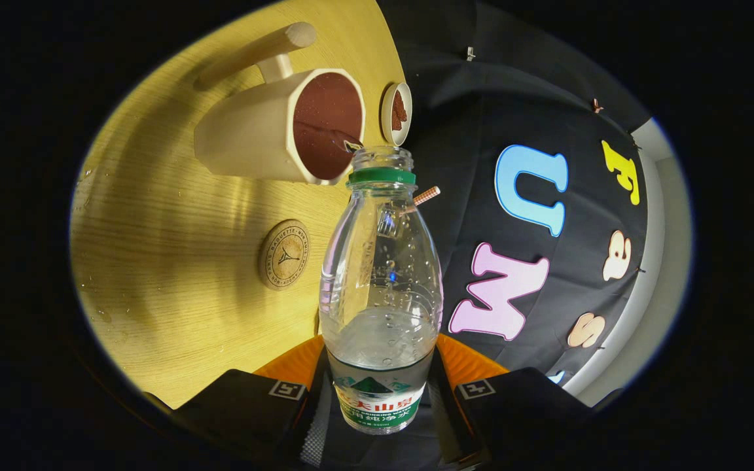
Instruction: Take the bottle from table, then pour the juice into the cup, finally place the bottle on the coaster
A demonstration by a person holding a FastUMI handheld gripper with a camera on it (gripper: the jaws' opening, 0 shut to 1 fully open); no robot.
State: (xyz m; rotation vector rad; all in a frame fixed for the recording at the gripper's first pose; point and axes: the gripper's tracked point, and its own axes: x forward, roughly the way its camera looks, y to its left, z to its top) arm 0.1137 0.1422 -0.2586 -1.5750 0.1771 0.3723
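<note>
A pale wooden table (174, 275) with a fine straight grain is taking up the widest stretch of the scene, catching a bright sheen of light and carrying a few small droplets near its rim, while a dark cloth wall (482, 118) is hanging behind it and a strip of light grey surface (662, 216) is showing past the cloth. The clear plastic bottle (380, 288) is sitting between the fingers of the gripper (380, 392), which are pressing against its labelled lower part from both sides; its long axis is running straight away from the fingers, and its open neck with a green ring is pointing at the mouth of the cup (279, 127). Clear liquid is pooling in the bottle's lower part, with droplets clinging inside above it. The beige cup, with a long rod-like handle, is showing a dark reddish-brown inside; the bottle's mouth is just overlapping its rim. A small round dish (396, 112) with the same reddish inside is lying just beside the cup. A round cork coaster (283, 254) is lying on the table near the bottle, apart from the cup. A small striped stick (427, 195) is poking out behind the bottle's shoulder, mostly hidden. The bottle's base is cut off below the fingers.
</note>
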